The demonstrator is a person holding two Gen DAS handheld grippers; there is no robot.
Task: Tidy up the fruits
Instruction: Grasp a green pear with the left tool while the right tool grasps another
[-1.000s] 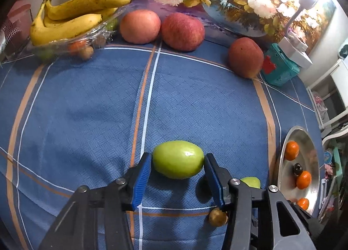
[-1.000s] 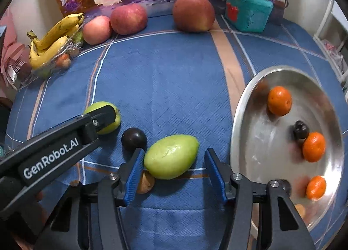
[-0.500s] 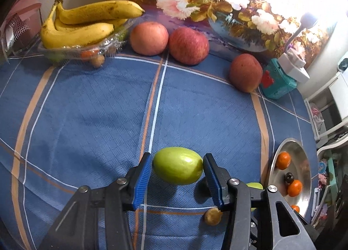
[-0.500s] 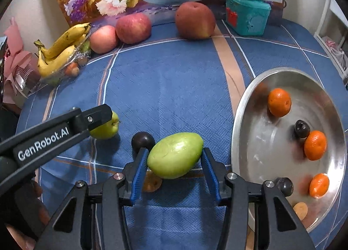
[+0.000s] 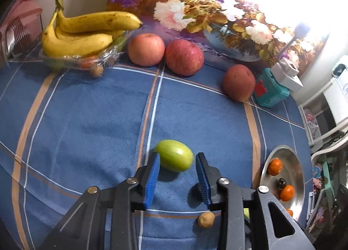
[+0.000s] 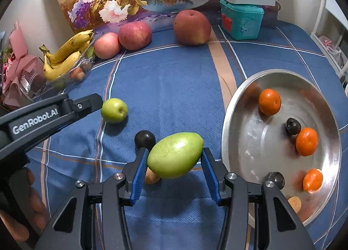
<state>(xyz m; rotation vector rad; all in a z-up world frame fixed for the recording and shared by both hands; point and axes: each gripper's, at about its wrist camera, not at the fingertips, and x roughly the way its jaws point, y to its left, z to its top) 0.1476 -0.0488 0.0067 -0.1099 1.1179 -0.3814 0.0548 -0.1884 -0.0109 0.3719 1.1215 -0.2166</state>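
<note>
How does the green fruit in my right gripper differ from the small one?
The large green fruit is oval and bigger; the small green apple is round with a stem dimple. The first is clamped in the right gripper; the second lies free on the cloth. Both are green-skinned.

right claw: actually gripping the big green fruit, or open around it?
Gripping. Both blue pads press the big green fruit in the right claw; its shadow on the cloth suggests it's lifted.
</note>
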